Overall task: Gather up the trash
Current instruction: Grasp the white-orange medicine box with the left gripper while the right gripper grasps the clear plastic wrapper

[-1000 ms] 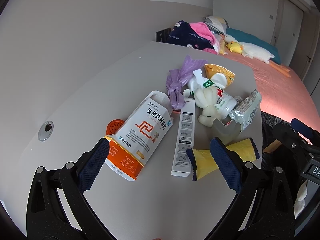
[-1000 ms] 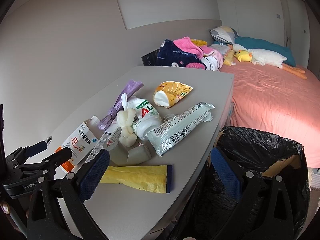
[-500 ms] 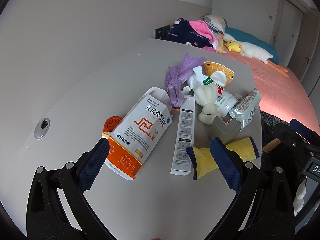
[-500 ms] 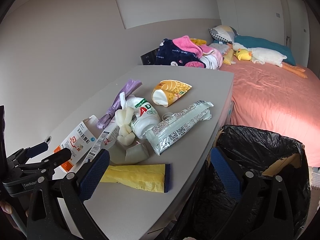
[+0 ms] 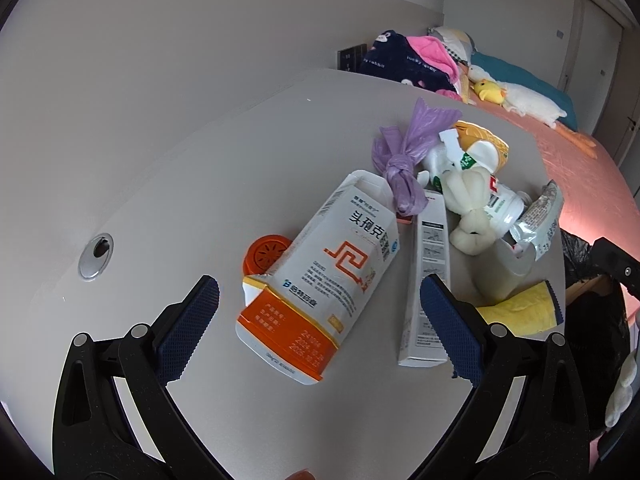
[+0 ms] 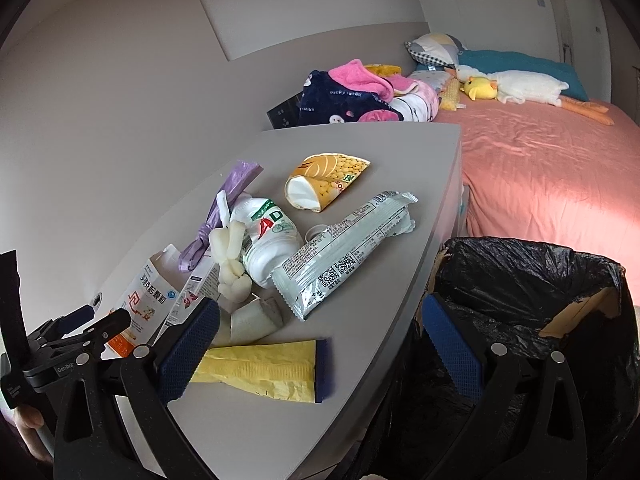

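Trash lies in a heap on the grey table (image 5: 208, 184): a white and orange medicine box (image 5: 320, 276), a long white carton (image 5: 428, 276), a knotted purple bag (image 5: 400, 160), a white bottle (image 6: 268, 236), a silver-green wrapper (image 6: 344, 252), a yellow corn snack bag (image 6: 328, 180) and a yellow wrapper (image 6: 260, 368). My left gripper (image 5: 320, 324) hangs open just above the medicine box, fingers either side of it. My right gripper (image 6: 320, 340) is open over the table's edge, the yellow wrapper between its fingers. A bin with a black liner (image 6: 532, 288) stands beside the table.
An orange round cap (image 5: 266, 254) sits left of the medicine box. A metal cable grommet (image 5: 96, 256) is set into the table at the left. Beyond the table is a bed (image 6: 540, 160) with a pink sheet, piled clothes (image 6: 360, 96) and plush toys.
The left gripper has moved forward and leftwards, so the medicine box now lies between its fingers. The right gripper has barely shifted. No object on the table has moved.
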`<state>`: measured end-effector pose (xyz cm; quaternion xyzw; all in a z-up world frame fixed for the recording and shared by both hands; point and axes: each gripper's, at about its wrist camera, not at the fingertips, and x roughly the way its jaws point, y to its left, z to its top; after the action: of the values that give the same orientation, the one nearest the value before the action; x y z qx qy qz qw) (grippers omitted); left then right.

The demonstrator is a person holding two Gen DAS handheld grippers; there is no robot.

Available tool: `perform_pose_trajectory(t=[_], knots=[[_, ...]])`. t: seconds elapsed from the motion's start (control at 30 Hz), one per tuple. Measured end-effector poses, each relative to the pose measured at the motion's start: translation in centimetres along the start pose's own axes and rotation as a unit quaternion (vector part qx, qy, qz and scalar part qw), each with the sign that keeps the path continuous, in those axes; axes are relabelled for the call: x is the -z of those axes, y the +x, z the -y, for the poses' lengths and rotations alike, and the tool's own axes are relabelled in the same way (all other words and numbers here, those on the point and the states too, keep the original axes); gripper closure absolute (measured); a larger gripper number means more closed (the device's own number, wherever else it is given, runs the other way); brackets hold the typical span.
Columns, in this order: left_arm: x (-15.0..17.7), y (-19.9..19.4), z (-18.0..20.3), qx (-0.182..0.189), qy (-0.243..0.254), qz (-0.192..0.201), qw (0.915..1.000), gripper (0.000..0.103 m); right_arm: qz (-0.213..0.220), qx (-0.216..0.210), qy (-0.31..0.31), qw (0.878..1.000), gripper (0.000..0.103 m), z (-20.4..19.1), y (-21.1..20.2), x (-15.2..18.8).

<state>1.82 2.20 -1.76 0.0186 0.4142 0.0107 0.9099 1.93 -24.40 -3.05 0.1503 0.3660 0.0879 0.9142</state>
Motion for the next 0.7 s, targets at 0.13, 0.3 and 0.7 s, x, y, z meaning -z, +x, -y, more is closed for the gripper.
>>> perform_pose_trajectory(t=[0.13, 0.3, 0.7], knots=[[-0.5, 0.7, -0.5, -0.010, 0.016, -0.001, 0.9998, 0.006, -0.005, -0.001, 0.019, 1.000, 0.003, 0.7, 1.2, -0.6], [-0.6, 1.6, -0.1, -0.017, 0.049, -0.002, 0.9987, 0.006, -0.016, -0.001, 0.029, 0.999, 0.003, 0.8, 3.2, -1.2], [-0.5, 3.6, 0.4, -0.018, 0.087, -0.005, 0.9960, 0.006, -0.040, -0.004, 0.083, 0.996, 0.015, 2.1, 6.9, -1.9]])
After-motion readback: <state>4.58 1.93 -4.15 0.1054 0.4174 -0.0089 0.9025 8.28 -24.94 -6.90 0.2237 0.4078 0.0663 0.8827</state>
